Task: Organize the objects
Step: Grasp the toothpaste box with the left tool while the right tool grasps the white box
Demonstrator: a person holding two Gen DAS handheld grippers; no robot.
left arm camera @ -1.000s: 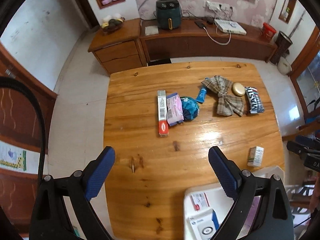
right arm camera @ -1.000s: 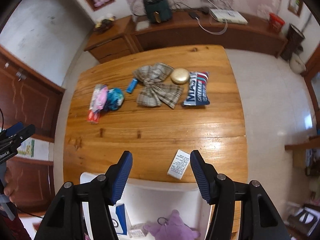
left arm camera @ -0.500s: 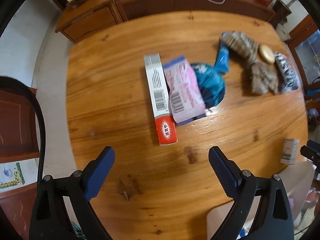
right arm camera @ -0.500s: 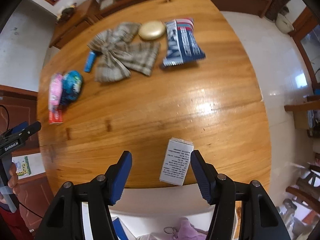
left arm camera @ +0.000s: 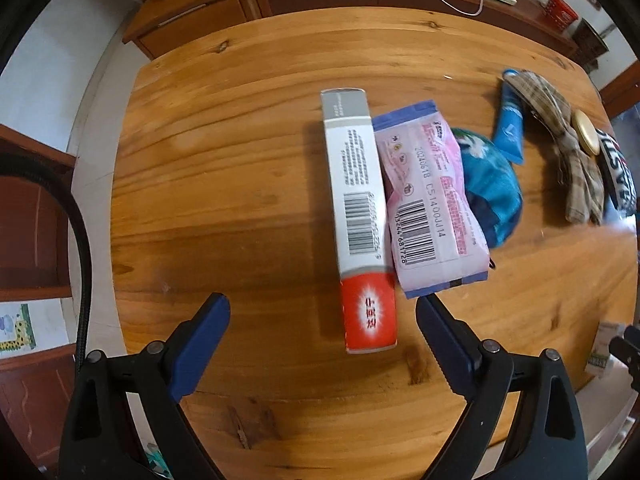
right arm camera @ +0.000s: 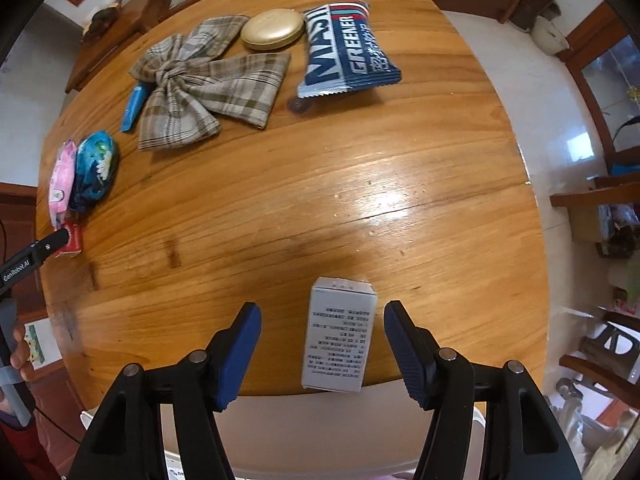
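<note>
Left gripper [left arm camera: 322, 308] points straight down at the wooden table [left arm camera: 224, 184], blue pads spread wide and gripping nothing; the red end of the long toothpaste box [left arm camera: 358, 216] sits between its fingertips, neither pad touching it. Just right of that box, edge to edge, lies the pink packet [left arm camera: 434, 204], barcode up; a crumpled teal pouch [left arm camera: 490, 188] is tucked against its far side; beyond that a small blue tube [left arm camera: 510, 130] pokes out from under the plaid bow [left arm camera: 560, 136].

Over on the right: right gripper [right arm camera: 322, 324] is also aimed down, its jaws opening, with the small white carton [right arm camera: 340, 336] standing between the pads and clear of both; the carton sits at the near edge of the table, overhanging something white below. Farther out, open wood, then the plaid bow again with the gold oval case [right arm camera: 273, 29] touching its far wing; beside that, the blue-and-white snack bag [right arm camera: 348, 50], lying flat near the far edge.
</note>
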